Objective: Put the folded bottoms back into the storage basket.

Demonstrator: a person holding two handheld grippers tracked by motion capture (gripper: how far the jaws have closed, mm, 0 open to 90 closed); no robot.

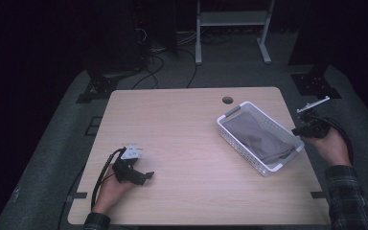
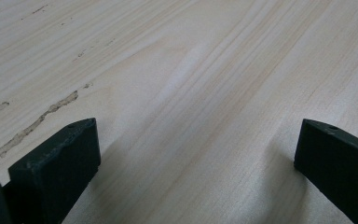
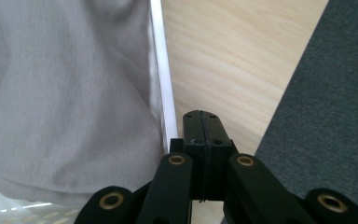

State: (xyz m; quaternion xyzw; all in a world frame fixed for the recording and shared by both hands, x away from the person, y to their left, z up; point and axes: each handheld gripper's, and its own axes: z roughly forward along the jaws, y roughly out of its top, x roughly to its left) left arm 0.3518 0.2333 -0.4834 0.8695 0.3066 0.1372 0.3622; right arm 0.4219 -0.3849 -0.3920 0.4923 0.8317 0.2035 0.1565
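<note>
A pale wooden counter (image 1: 172, 143) carries a white slotted plastic basket (image 1: 230, 130) near its right edge, set at an angle. Inside it lies a grey cloth (image 1: 261, 139), loosely folded and slumped along the basket's length. The right claw (image 3: 201, 122) hangs just outside the basket's near right rim, its jaws pressed fully together with nothing between them. The left claw (image 2: 196, 154) rests low on bare wood at the counter's front left, well apart from the basket, its jaws standing wide and empty.

The cloth looks soft, light and limp, so it would likely sag and unfold when lifted. A raised fold or bunched edge near the rim seems the best place to pinch. The basket looks light and stiff, and may slide if tugged.
</note>
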